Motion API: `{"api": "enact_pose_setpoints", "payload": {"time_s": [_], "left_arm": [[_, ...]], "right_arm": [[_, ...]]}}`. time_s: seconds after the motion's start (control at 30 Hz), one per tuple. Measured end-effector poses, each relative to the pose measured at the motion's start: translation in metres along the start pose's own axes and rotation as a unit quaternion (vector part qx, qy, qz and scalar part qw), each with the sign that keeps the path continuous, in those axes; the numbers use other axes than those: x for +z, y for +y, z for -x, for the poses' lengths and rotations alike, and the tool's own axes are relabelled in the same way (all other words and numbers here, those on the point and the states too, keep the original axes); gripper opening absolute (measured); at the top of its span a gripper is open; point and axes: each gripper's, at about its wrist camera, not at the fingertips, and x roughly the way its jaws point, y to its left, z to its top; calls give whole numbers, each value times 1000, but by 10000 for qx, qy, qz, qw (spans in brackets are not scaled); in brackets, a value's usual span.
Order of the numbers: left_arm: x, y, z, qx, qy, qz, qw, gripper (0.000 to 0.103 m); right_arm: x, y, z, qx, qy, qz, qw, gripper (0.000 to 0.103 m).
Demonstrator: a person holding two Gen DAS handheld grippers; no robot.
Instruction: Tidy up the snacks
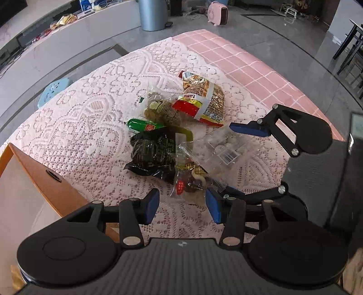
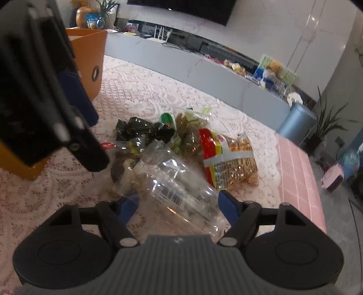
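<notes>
A pile of snack packs lies on the lace tablecloth (image 1: 90,127): a red and yellow cracker bag (image 1: 202,99), a green sausage (image 1: 141,126), a black pack (image 1: 154,156), a clear bag with a barcode (image 1: 223,147) and a small clear pack of dark sweets (image 1: 192,181). My left gripper (image 1: 181,206) is open just in front of the small pack. My right gripper (image 2: 179,206) is open, its fingers standing either side of the clear barcode bag (image 2: 174,188). The right gripper also shows in the left wrist view (image 1: 240,158).
An orange storage box (image 1: 36,186) stands at the left, also in the right wrist view (image 2: 87,61). Pink checked cloth (image 1: 245,65) covers the far right of the table. A grey bin (image 1: 153,14) and a pink heater (image 1: 217,12) stand on the floor beyond.
</notes>
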Motion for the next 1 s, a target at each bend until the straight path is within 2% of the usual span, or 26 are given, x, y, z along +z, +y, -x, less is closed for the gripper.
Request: {"api": "enact_pose_setpoints", "payload": {"time_s": [0.1,0.23,0.27,0.4,0.5,0.67,0.73,0.8,0.9,0.97,1.0], "left_arm": [[2,-1,-2,21,2,13,10000,56],[2,-1,1,45,-141,111,9998,56],[2,0,1,32,-158,121,9998,56],[3,-4,0,17,-120,73,9999,56],[4,-9,-3,34,-85,35,10000,56],[7,-15,-12,218,42,73,9997,57],[9,-17,-16,283,109,151,9994,57],[12,-17,-23,355,202,318,9987,61],[14,-19,-30,325,268,505,9978,61],[16,-23,-33,386,301,483,9976,62],[16,-26,-36,422,318,466,9975,64]], "right_arm": [[0,7,5,-157,-61,279,9995,57],[0,4,16,-195,-164,180,9995,44],[0,1,20,-190,-203,90,9996,42],[1,-19,37,-368,-444,-497,9971,21],[0,-42,48,-510,-571,-1172,9901,14],[-9,-74,76,-354,-993,-2331,9667,13],[-13,-83,85,-10,-1104,-2740,9554,13],[-17,-89,80,406,-920,-3054,9469,13],[-18,-85,63,423,-415,-3095,9491,14],[-18,-84,61,382,-396,-3069,9501,16],[-18,-84,60,469,-378,-3119,9482,20]]}}
